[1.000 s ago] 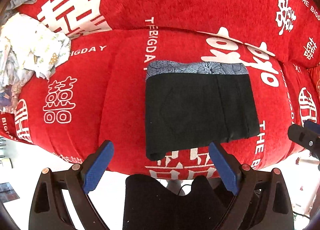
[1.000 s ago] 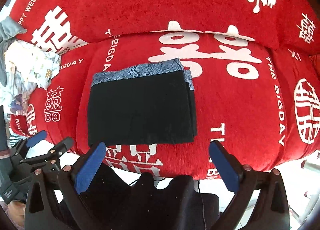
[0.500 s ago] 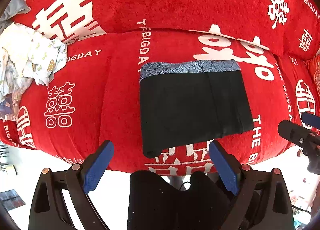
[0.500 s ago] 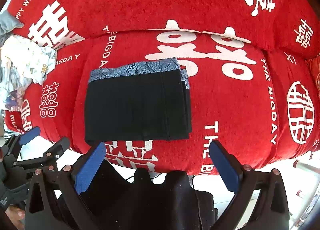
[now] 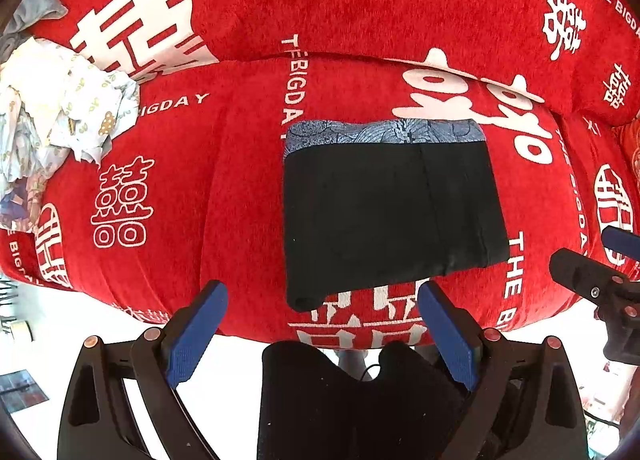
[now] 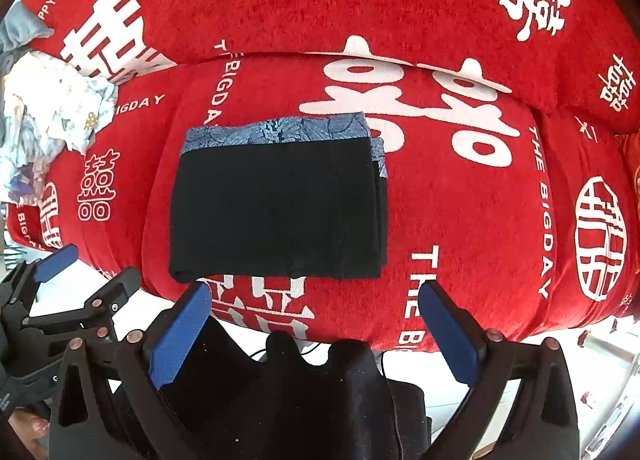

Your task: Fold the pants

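The black pants [image 5: 384, 216] lie folded into a flat rectangle on the red sofa seat, with a blue patterned waistband [image 5: 380, 132] along the far edge. They also show in the right wrist view [image 6: 276, 204]. My left gripper [image 5: 322, 324] is open and empty, held back from the sofa's front edge, just in front of the pants. My right gripper [image 6: 314, 324] is open and empty, also short of the pants' near edge. Each gripper shows in the other's view: the right one [image 5: 600, 272], the left one [image 6: 72, 284].
The sofa has a red cover [image 5: 160, 164] with white characters and lettering. A crumpled pile of pale printed clothes [image 5: 56, 112] lies on the seat's left end, also in the right wrist view [image 6: 48, 116]. White floor shows below the sofa's front edge.
Both grippers have drawn back slightly from the sofa; the pants lie unchanged. Both stay open.
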